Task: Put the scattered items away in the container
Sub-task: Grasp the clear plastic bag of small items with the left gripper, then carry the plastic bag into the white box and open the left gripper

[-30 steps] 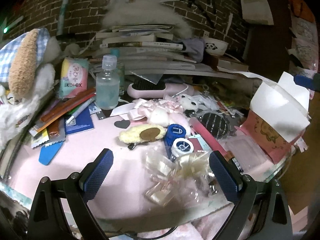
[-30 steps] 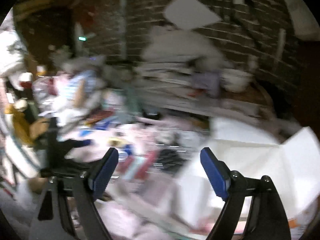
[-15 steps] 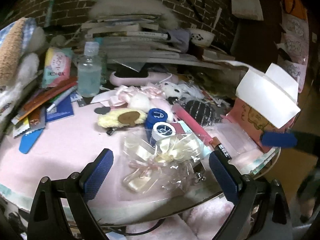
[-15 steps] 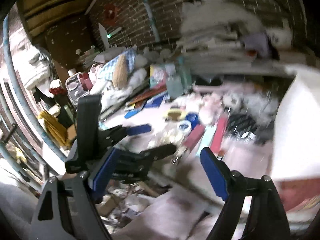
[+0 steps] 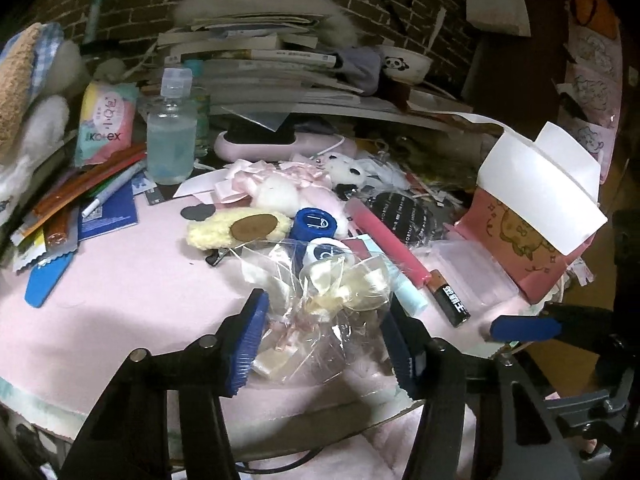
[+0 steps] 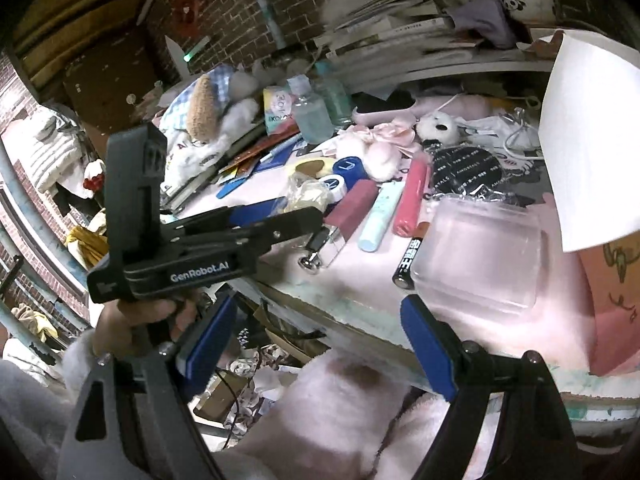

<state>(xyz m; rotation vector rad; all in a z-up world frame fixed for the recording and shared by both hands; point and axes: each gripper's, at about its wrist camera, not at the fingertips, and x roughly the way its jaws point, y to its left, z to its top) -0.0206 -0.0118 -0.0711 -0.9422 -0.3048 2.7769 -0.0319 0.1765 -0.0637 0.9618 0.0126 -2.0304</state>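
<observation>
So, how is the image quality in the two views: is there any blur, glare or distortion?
Left wrist view: mostly sharp, the cellophane bag between the left gripper's fingers throws small glints; the far corners are dark and the brick lines bow from the fisheye. Right wrist view: the book stack is smeared, the frosted box looks washed out, and the right gripper is in focus.

Left gripper (image 5: 324,336) – fingers part-closed, low over the table's near edge, held by a hand (image 6: 132,320). Right gripper (image 6: 316,344) – fingers spread wide, just off that edge.
</observation>
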